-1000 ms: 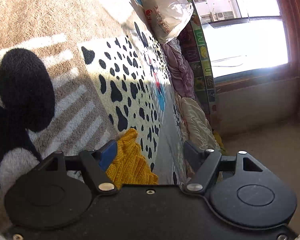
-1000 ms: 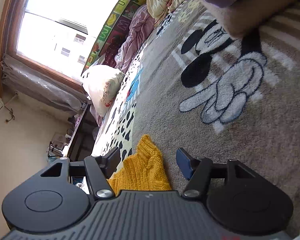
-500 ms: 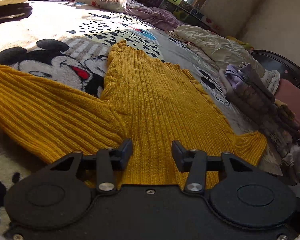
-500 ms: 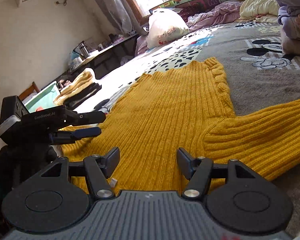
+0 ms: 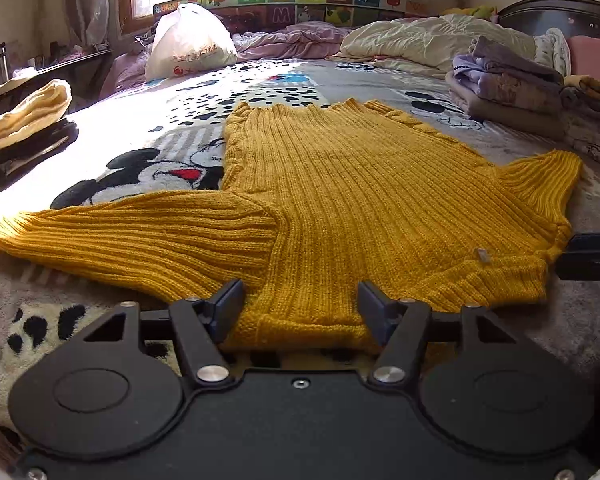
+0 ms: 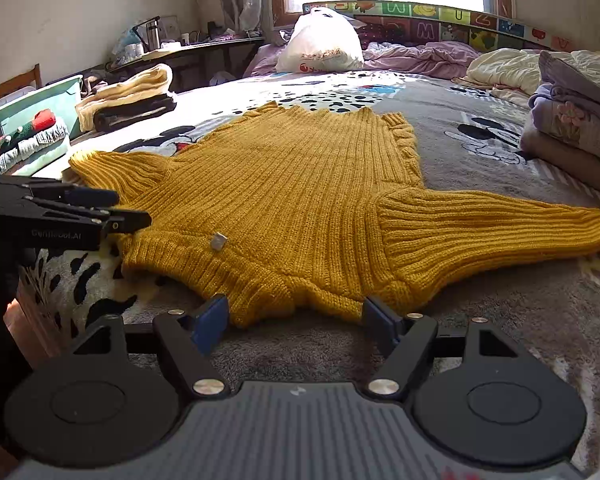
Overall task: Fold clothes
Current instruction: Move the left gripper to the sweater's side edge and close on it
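**Sweater now flat on the bed, both claws let go**

The yellow sweater [image 5: 340, 200] lies spread on the bed [image 5: 112, 128], hem toward the window, both sleeves out to the sides and the shoulder edge nearest the cameras. A second ago only a bunched corner of knit showed between the fingers, with the views tipped sideways; half a second ago it was already laid out, and since then both views have levelled and pulled back a little.

The left claw [image 5: 300, 304] stands open at the near edge, its fingers either side of the knit but not pinching it. The right claw [image 6: 296, 314] is likewise open, just short of the edge.

By my reading the spreading step is finished and folding proper has not begun; a sleeve would be the natural first grasp.

Around it: a white bag [image 5: 188, 44], folded piles [image 6: 576, 120] to the right, and a cream-and-black pile [image 6: 128, 96] to the left.
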A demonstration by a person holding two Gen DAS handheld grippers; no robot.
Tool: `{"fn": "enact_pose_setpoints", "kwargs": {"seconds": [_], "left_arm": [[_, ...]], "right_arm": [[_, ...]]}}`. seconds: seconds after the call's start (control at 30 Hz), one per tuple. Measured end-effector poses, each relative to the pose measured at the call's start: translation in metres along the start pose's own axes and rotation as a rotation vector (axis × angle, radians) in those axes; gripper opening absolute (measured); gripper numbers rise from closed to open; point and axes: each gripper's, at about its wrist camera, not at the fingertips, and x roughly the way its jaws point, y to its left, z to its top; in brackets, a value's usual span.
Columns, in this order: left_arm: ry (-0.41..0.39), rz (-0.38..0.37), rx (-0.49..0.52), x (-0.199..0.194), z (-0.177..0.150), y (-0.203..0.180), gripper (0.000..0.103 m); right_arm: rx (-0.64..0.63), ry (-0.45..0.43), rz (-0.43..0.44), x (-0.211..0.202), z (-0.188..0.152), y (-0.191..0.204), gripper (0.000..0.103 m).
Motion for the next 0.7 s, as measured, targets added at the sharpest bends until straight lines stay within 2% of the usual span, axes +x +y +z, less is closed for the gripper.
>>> {"fn": "enact_pose_setpoints", "kwargs": {"seconds": [0.07,0.13,0.2,0.27,0.43,0.7], "left_arm": [[-0.029,-0.028,-0.091,-0.007,0.007,0.007,0.062],[-0.025,-0.070,-0.168,-0.008,0.013,0.010,0.062],[-0.012,-0.105,-0.214,-0.004,0.020,0.009,0.063],[-0.010,-0.116,-0.240,0.001,0.030,0.005,0.067],[0.013,-0.162,-0.361,0.024,0.062,-0.006,0.067],[0.050,-0.126,-0.275,0.072,0.114,-0.053,0.067]], "right_arm": [[0.131,-0.047,-0.012,-0.008,0.003,-0.021,0.071],[0.278,-0.063,-0.029,-0.008,0.001,-0.049,0.071],[0.419,-0.071,-0.036,-0.006,-0.003,-0.076,0.071],[0.499,-0.095,-0.017,-0.003,-0.005,-0.090,0.067],[0.501,-0.127,-0.012,0.015,0.000,-0.092,0.069],[0.532,-0.155,0.001,0.029,0.006,-0.102,0.067]]}}
